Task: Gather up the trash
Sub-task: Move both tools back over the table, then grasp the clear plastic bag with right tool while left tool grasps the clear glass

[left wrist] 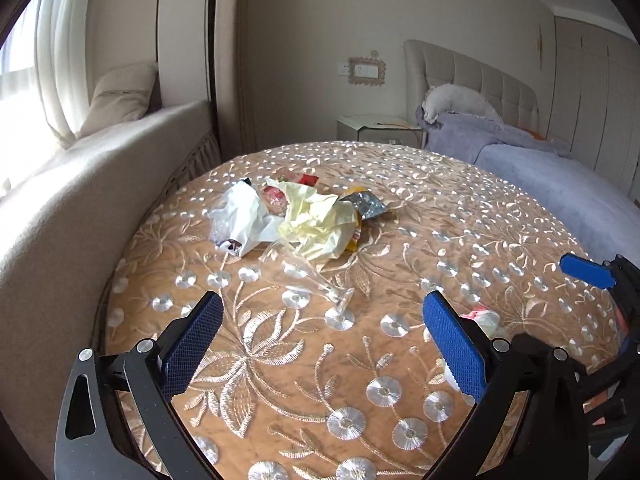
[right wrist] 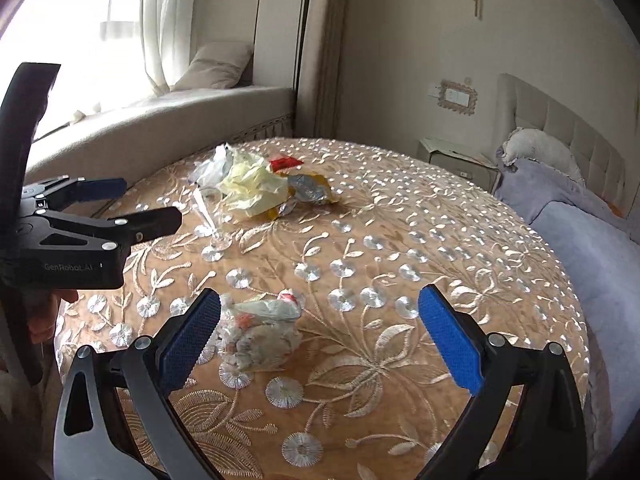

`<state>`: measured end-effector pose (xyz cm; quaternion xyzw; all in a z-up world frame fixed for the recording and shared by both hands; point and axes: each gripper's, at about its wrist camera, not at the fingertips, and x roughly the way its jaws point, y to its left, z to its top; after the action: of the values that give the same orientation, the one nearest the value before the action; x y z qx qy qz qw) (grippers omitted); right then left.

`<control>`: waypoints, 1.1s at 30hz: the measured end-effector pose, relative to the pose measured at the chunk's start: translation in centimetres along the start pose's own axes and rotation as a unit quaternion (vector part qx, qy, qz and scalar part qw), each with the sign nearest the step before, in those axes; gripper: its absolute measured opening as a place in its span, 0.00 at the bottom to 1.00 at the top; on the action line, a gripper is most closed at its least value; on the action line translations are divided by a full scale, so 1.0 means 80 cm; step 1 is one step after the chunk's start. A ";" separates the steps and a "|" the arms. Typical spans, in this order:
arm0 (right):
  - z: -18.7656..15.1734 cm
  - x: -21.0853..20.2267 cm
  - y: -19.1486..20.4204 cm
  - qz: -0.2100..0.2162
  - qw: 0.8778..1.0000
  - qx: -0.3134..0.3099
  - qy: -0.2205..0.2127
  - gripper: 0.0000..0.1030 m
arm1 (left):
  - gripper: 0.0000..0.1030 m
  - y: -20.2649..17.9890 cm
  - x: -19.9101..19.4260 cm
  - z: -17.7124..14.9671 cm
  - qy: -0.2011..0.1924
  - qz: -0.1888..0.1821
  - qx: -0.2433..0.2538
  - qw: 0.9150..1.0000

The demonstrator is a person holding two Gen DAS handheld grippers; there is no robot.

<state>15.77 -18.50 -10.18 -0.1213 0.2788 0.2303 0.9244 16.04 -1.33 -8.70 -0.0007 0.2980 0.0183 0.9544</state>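
A pile of trash lies at the far side of a round table (left wrist: 400, 360): a white plastic bag (left wrist: 240, 216), crumpled yellow paper (left wrist: 316, 216), a silver wrapper (left wrist: 366, 204) and a red wrapper (left wrist: 306, 179). A clear plastic goblet (left wrist: 312, 280) lies on its side in front of it. My left gripper (left wrist: 324, 336) is open and empty above the near table. A crumpled clear bag (right wrist: 260, 332) lies just by the left finger of my right gripper (right wrist: 320, 332), which is open. The pile's yellow paper (right wrist: 256, 184) and the goblet (right wrist: 212, 220) show in the right view too.
The table (right wrist: 400, 280) has an orange embroidered cloth. A beige window seat (left wrist: 80, 184) with a cushion runs along the left. A bed with purple bedding (left wrist: 560, 184) stands at the right, a nightstand (left wrist: 376, 128) behind the table.
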 end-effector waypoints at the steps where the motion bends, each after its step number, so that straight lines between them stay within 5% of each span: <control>1: 0.002 0.008 0.002 0.015 1.000 0.002 0.014 0.96 | 0.95 0.001 0.002 0.000 0.001 0.001 0.002 1.000; 12: 0.007 0.070 0.031 0.052 0.992 -0.046 0.109 0.93 | 0.95 0.015 0.029 0.004 0.029 -0.008 -0.004 1.000; 14: 0.006 0.070 0.035 0.057 0.991 -0.055 0.112 0.63 | 0.95 0.016 0.033 0.005 0.032 -0.008 -0.005 0.999; 16: 0.006 0.073 0.036 0.071 0.989 -0.052 0.119 0.48 | 0.95 0.014 0.037 0.007 0.037 -0.009 -0.006 0.999; 25: 0.023 0.050 0.002 0.056 0.996 -0.023 0.067 0.47 | 0.95 -0.003 0.071 0.020 0.076 0.027 -0.038 0.996; 33: 0.024 0.045 -0.023 0.065 0.996 -0.021 0.053 0.47 | 0.95 0.008 0.121 0.026 0.128 0.075 -0.120 0.982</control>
<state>20.19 -18.10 -10.53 -0.1343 0.3301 0.2886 0.8886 25.11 -0.31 -12.48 -0.0950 0.4122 0.1254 0.8974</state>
